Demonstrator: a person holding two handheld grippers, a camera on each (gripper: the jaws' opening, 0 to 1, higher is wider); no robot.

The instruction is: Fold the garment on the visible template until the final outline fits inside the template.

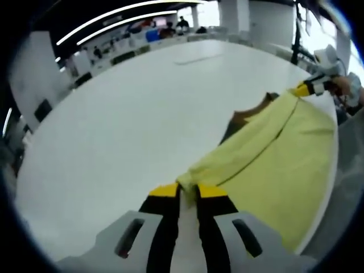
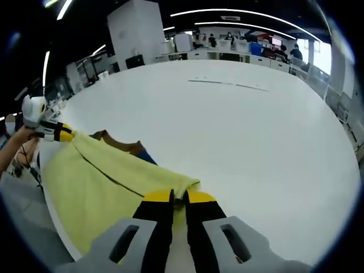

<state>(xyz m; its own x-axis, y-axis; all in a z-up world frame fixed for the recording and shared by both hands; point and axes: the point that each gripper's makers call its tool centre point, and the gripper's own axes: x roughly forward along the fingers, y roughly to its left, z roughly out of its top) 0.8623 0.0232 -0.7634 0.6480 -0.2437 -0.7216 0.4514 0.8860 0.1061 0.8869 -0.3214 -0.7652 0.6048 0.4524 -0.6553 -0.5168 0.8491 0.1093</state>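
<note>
Both claws pinch opposite corners of the yellow garment (image 1: 267, 151): left gripper (image 1: 187, 190) and right gripper (image 2: 178, 196) clamp one edge taut between them, cloth draping ahead over the white table (image 2: 256, 131), presumably ready for folding.

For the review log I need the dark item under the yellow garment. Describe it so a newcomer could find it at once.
Start from the big white table and find the pale yellow garment stretched between the right gripper and the left gripper. Just past its far folded edge, a brown cloth peeks out. It is the one dark patch against yellow and white.
</note>
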